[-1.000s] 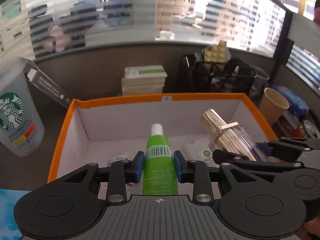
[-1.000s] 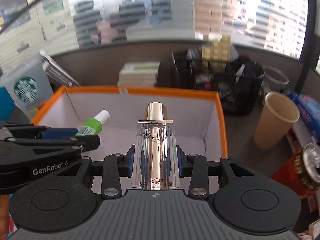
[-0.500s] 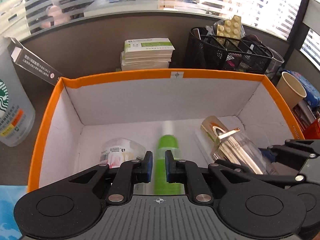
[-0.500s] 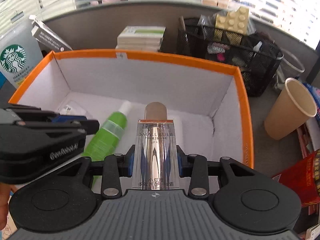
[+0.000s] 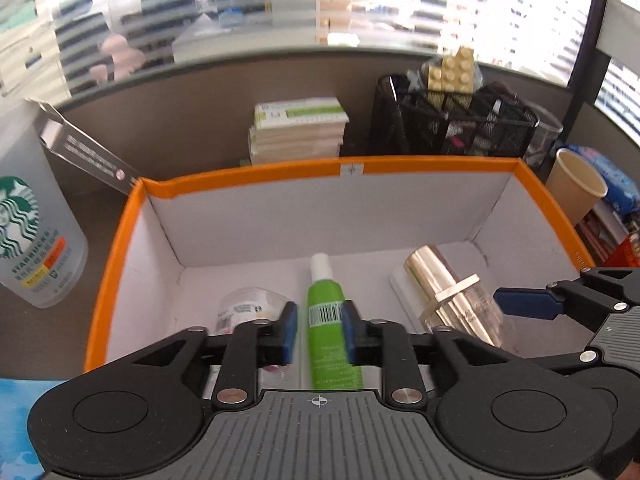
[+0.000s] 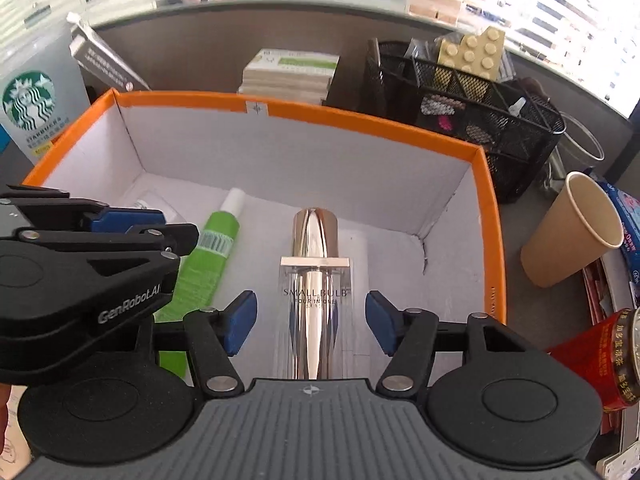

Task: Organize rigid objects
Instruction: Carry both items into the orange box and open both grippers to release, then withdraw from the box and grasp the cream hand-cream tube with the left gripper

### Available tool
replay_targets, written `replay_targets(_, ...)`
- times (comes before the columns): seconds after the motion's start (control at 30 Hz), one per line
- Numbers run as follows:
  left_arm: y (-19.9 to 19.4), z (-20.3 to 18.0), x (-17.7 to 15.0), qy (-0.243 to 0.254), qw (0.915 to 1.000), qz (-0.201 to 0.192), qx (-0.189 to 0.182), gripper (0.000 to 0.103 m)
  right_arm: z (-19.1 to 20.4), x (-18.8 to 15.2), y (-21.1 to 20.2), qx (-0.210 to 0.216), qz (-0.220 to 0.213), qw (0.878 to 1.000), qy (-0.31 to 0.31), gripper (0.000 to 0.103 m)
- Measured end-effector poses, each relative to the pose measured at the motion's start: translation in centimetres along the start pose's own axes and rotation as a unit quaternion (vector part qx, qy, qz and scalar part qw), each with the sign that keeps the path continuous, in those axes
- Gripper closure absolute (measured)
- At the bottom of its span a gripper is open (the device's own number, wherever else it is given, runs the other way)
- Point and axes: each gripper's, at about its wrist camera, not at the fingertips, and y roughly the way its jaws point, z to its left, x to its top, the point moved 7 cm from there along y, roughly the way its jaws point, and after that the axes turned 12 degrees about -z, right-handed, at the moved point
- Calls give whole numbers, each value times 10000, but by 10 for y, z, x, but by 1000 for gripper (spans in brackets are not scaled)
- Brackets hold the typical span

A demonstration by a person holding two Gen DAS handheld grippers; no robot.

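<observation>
An orange-rimmed white box (image 5: 440,164) (image 6: 360,120) fills both views. A green spray bottle (image 5: 326,312) (image 6: 218,240) lies on its floor between the fingers of my left gripper (image 5: 318,330), which stands open around it. A gold and clear perfume bottle (image 6: 314,280) (image 5: 452,296) lies to its right on the box floor, between the wide-open fingers of my right gripper (image 6: 308,322). A small clear packet (image 5: 248,310) lies left of the green bottle.
A Starbucks cup (image 5: 28,236) stands left of the box. A stack of small boxes (image 5: 298,128), a black mesh organizer (image 5: 452,124) and a paper cup (image 6: 576,228) stand behind and to the right. A red can (image 6: 600,364) is at the right.
Both grippers have lowered their bottles into the box and opened. The green bottle and the perfume bottle now lie on the box floor, released.
</observation>
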Motion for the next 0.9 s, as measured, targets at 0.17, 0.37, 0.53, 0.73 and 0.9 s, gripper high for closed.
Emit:
replay_targets(0.17, -26, 5, 11, 59, 9988, -477, 73, 32, 1, 10, -21, -158, -312, 9993, -118, 38)
replay_targets(0.37, -72, 13, 15, 124, 9938, -1102, 33, 9, 2, 9, -59, -114, -807, 9967, 47, 22)
replay_targets(0.53, -104, 19, 10, 303, 9880, -1510, 117, 1, 9, 0, -95, -56, -1214, 9925, 154, 18)
replay_targets(0.73, -137, 41, -9, 252, 9844, -1731, 203, 0, 24, -16, -138, -28, -1647, 9862, 136, 6)
replay_targets(0.9, -154, 74, -37, 4, 9848, -1716, 274, 0, 46, -41, -161, 212, -1878, 9820, 75, 3)
